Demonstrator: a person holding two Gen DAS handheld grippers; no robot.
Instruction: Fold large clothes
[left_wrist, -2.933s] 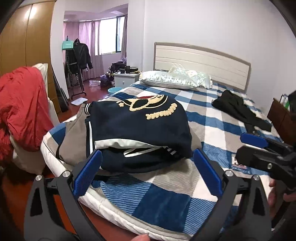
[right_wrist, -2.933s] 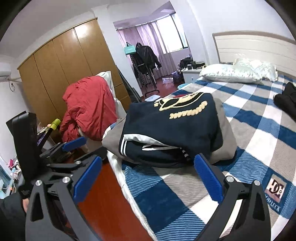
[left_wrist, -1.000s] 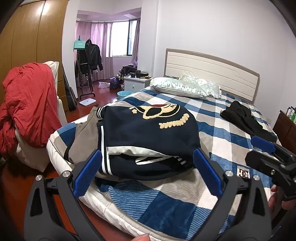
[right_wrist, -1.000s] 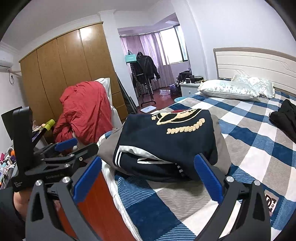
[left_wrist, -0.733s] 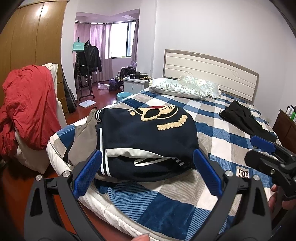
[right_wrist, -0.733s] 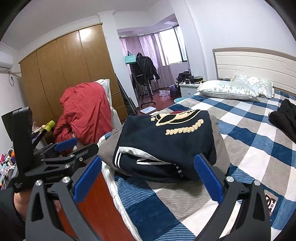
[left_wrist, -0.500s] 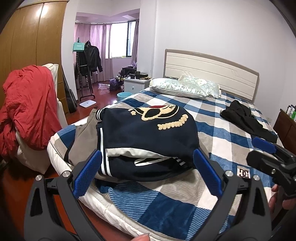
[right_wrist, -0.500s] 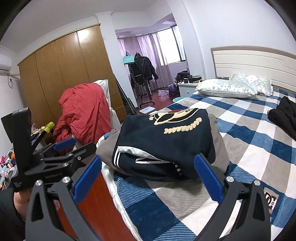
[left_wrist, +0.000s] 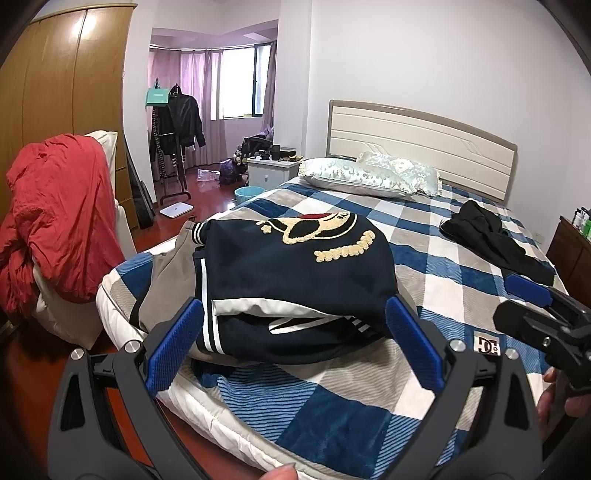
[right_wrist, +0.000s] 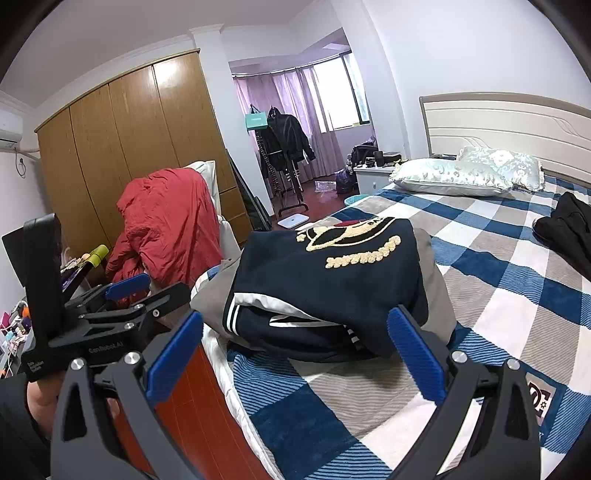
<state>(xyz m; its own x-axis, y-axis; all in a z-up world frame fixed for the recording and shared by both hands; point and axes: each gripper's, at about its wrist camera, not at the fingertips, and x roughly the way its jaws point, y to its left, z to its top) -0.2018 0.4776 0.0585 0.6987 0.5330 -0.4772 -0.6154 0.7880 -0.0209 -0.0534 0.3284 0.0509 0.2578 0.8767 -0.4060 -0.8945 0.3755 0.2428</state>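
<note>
A folded navy jacket (left_wrist: 295, 273) with a cream embroidered patch lies on a grey garment (left_wrist: 162, 280) near the foot corner of the checked bed (left_wrist: 461, 280). It also shows in the right wrist view (right_wrist: 332, 280). My left gripper (left_wrist: 293, 347) is open and empty, held back from the bed edge in front of the jacket. My right gripper (right_wrist: 295, 350) is open and empty, also short of the jacket. Each gripper shows at the side of the other's view, the right one (left_wrist: 535, 317) and the left one (right_wrist: 122, 299).
A black garment (left_wrist: 487, 236) lies on the far right of the bed, pillows (left_wrist: 354, 177) at the headboard. A chair with a red blanket (left_wrist: 59, 221) stands left of the bed. Wardrobe (right_wrist: 129, 147), clothes rack (left_wrist: 177, 133) and red floor lie beyond.
Both grippers have drawn back and risen slightly from the bed. The jacket has not moved. Both stay open.
</note>
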